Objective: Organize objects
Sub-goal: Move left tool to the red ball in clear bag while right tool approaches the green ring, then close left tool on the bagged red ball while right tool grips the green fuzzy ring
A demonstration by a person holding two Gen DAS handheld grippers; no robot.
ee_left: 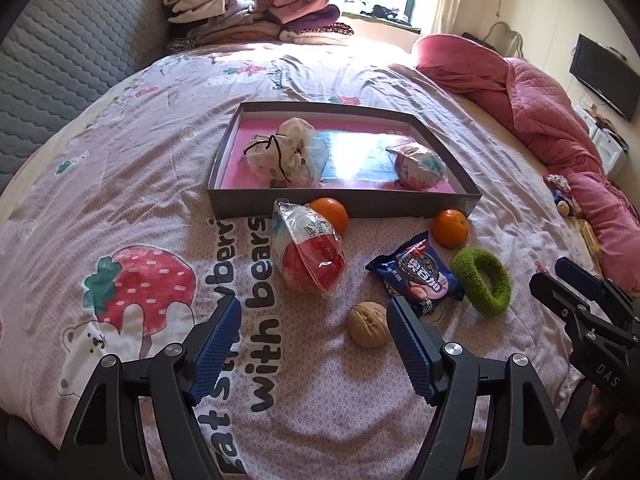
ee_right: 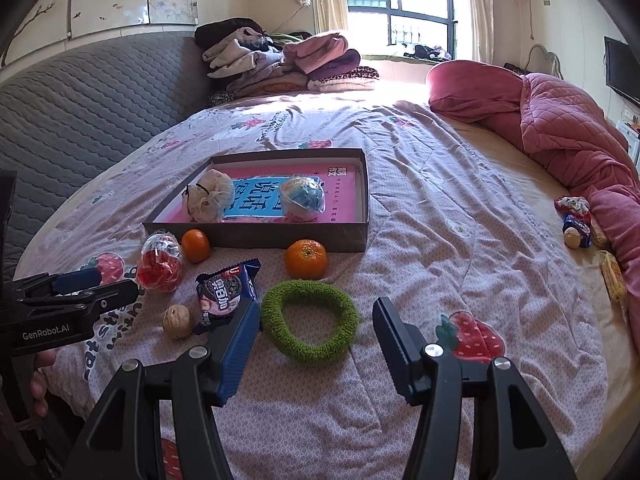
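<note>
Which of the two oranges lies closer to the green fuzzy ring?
The orange at the grey box's right corner; the other orange sits beside the red wrapped ball.

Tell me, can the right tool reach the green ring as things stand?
Probably yes. The right tool is open and the green ring lies flat on the bedspread straight ahead of it, with nothing between. The cookie pack sits just left of the ring.

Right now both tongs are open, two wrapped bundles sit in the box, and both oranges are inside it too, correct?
Not quite: the oranges are outside the box, on the bedsheet against its near wall, one toward its left end and the other further right, as the right wrist view shows. The left tongs and right tongs are open, with two bundles inside.
</note>
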